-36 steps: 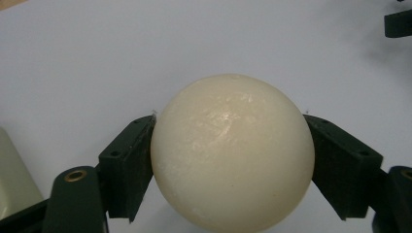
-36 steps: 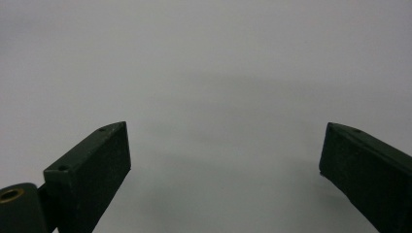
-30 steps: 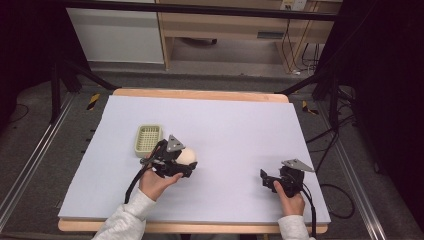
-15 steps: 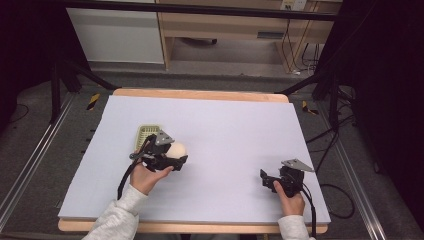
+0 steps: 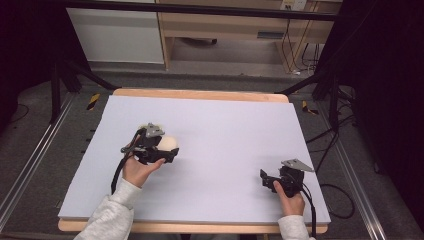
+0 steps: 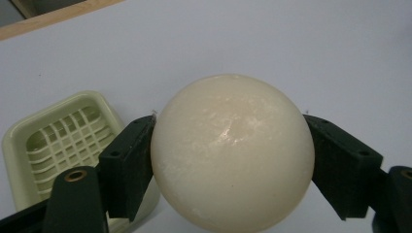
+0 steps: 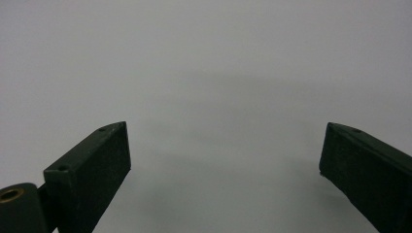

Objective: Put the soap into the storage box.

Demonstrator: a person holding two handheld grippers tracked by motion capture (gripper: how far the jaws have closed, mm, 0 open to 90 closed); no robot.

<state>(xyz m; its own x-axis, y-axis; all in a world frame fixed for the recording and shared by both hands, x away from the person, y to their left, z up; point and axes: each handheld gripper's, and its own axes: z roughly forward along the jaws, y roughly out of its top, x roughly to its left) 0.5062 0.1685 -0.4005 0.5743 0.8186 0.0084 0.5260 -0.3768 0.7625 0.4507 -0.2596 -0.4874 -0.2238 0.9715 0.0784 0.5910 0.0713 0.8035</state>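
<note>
Carrying looks like the step in hand here. From the high view, the left gripper [image 5: 167, 150] is clamped on a smooth cream-coloured ball [image 5: 168, 144], held over the left part of the pale lavender table top [image 5: 225, 130]. A bit of pale green peeks out from behind the gripper, so the small dish sits right under or just behind it; I can't tell which from up there. The right gripper [image 5: 265, 179] rests near the front right corner, well apart from all that, holding nothing.

Left gripper view makes it clearer: the ball [image 6: 232, 153] is pinched between both black jaws, one pressed on each side, pretty much at its widest part. The pale green plastic soap dish with a grid insert [image 6: 63, 145] lies just beside and below the ball, off toward the left jaw. The ball isn't in it yet.

Right gripper view: jaws spread wide over bare table, nothing between them.

My guess for the next move: shift the ball over the grid, lower it until it sits, then ease the jaws apart slowly. It's round and glossy, so it'll probably roll if dropped off-centre.
</note>
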